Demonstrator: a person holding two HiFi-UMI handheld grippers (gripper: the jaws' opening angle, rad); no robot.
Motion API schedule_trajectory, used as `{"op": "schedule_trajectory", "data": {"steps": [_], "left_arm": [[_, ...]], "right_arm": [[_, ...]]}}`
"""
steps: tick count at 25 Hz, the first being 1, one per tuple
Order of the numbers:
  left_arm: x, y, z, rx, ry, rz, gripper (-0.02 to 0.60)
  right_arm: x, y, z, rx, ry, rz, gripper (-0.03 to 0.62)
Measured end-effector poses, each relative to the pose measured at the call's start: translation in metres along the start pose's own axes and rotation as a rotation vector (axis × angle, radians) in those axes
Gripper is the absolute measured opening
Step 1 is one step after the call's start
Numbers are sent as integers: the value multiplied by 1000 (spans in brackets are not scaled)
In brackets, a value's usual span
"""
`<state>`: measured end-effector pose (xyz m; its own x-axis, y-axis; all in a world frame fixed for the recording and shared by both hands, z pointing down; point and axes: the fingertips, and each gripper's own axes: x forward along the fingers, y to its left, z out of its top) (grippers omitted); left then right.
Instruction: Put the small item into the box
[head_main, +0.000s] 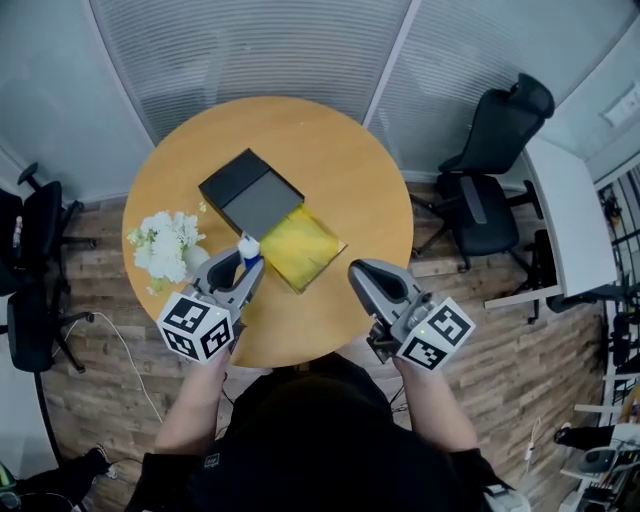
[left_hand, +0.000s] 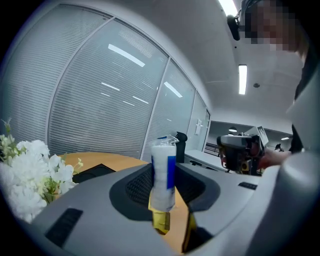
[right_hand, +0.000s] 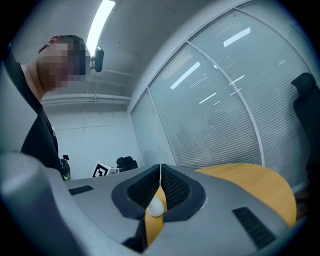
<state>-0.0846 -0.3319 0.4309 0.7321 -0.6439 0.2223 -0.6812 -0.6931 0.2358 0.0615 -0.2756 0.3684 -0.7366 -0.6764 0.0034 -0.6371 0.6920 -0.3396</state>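
The left gripper (head_main: 244, 266) clamps the white-and-blue tube (left_hand: 163, 172) with its long axis upright and crimped end up, above the table (head_main: 350, 165) near the box (head_main: 262, 203). The right gripper (head_main: 358, 271) jaws are together and empty.

flowers (head_main: 165, 243) left of box (head_main: 262, 203), box on table (head_main: 340, 160)

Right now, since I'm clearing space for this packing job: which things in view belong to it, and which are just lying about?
Job in hand:
small tube, clamped in the left gripper
dark box
yellow tray beside it

Just lying about:
white flowers on the table
black chair beyond the table
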Motion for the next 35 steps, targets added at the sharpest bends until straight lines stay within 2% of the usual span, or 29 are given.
{"op": "schedule_trajectory", "data": {"steps": [7, 18, 24, 35], "left_arm": [[45, 23, -25, -24, 105, 18, 135], [115, 47, -89, -61, 280, 31, 137], [137, 49, -120, -75, 361, 30, 138], [162, 49, -173, -45, 502, 28, 140]], "right_arm": [[8, -43, -12, 64, 24, 7, 37], [15, -105, -54, 178, 88, 12, 37], [20, -115, -69, 214, 119, 34, 37], [19, -131, -79, 237, 145, 49, 38]]}}
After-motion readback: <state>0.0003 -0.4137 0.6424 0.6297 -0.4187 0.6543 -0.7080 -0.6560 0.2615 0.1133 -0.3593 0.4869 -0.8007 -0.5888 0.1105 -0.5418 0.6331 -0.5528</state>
